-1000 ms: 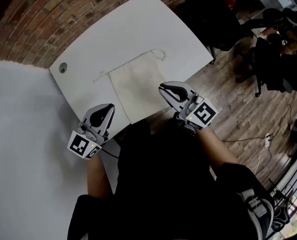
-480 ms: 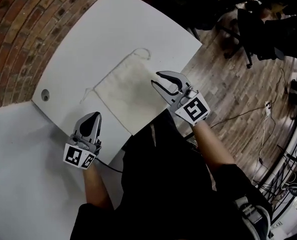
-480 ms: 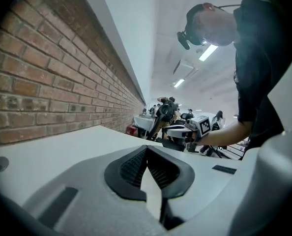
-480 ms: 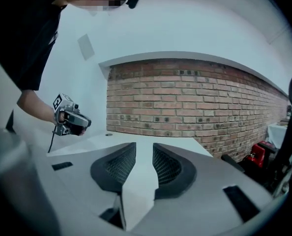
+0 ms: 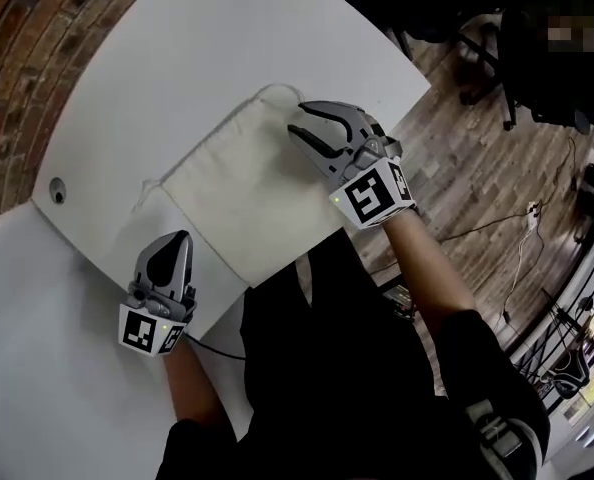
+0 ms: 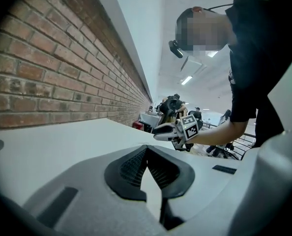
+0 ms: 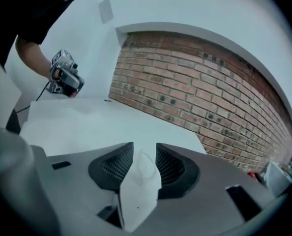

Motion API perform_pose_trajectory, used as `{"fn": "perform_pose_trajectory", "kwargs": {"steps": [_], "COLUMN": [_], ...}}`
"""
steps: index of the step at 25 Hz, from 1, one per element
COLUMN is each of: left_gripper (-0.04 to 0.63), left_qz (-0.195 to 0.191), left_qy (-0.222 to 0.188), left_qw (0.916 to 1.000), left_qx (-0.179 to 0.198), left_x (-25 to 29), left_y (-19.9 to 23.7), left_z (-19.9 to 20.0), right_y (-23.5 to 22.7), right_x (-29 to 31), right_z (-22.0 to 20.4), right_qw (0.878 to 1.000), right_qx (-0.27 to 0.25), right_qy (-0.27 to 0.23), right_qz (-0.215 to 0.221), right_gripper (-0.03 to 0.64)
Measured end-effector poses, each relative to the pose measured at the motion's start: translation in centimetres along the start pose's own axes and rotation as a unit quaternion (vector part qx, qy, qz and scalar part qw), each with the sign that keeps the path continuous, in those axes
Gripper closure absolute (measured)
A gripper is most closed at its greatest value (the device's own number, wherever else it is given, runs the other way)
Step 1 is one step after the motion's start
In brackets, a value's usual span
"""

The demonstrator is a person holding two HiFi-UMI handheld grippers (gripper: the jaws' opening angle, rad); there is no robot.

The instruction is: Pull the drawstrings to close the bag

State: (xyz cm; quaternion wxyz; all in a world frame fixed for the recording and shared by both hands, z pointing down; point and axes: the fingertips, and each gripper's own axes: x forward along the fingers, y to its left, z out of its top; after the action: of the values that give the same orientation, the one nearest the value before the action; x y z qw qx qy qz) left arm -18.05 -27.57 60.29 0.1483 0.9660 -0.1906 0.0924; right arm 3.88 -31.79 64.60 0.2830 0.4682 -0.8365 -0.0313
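A cream drawstring bag (image 5: 239, 203) lies flat on the white table (image 5: 177, 58). One drawstring loop (image 5: 275, 92) sticks out at its far right corner, and a second string (image 5: 147, 184) trails off its left side. My right gripper (image 5: 297, 120) hovers over the bag's far right corner, jaws opening, nothing pressed between them. In the right gripper view the string loop (image 7: 145, 165) shows on the table between the spread pads (image 7: 119, 165). My left gripper (image 5: 180, 238) stays shut and empty over the table, near the bag's near-left corner. Each gripper shows in the other's view: left gripper (image 7: 65, 77), right gripper (image 6: 178, 130).
A round cable hole (image 5: 57, 190) sits in the table at the left. Brick surface (image 5: 27, 28) borders the table's far side. The table's right edge drops to a wooden floor (image 5: 477, 158) with dark chairs (image 5: 537, 28) and cables beyond.
My right gripper has opened and moved forward from the bag's near edge to its far right corner. The left gripper stayed shut beside the bag.
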Motion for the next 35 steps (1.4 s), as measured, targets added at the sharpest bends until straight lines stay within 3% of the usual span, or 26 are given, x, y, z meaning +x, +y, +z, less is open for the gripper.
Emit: {"fn": "perform_pose_trajectory", "kwargs": {"steps": [8,13,20,27,35], "left_gripper": [0.58,0.58,0.58,0.58,0.58], "left_qz": [0.008,0.015,0.017,0.014,0.008], "left_qy": [-0.006,-0.001,-0.002,-0.007,-0.022], "left_qw": [0.9999,0.9999,0.9999,0.9999,0.9996], "left_qx": [0.002,0.006,0.002,0.001,-0.017], "left_x": [1.8,1.9,1.9,2.3,2.5], "left_y": [0.6,0.9,1.1,0.9,0.4], "left_z": [-0.7,-1.5,-1.7,-1.6,-1.6], "right_y": [0.6,0.4,0.6,-0.5,-2.2], "right_x": [3.4,4.4,5.2,5.5,6.3], "right_z": [-4.2,-4.2,-4.4,-5.6,-5.4], "right_qw": [0.996,0.992,0.988,0.983,0.984], "right_qx": [-0.053,-0.095,-0.114,-0.105,-0.087], "right_qy": [0.064,0.086,0.106,0.143,0.14], "right_qz": [0.003,-0.015,-0.023,-0.041,-0.071], "right_gripper": [0.476,0.476,0.474,0.477,0.517]}}
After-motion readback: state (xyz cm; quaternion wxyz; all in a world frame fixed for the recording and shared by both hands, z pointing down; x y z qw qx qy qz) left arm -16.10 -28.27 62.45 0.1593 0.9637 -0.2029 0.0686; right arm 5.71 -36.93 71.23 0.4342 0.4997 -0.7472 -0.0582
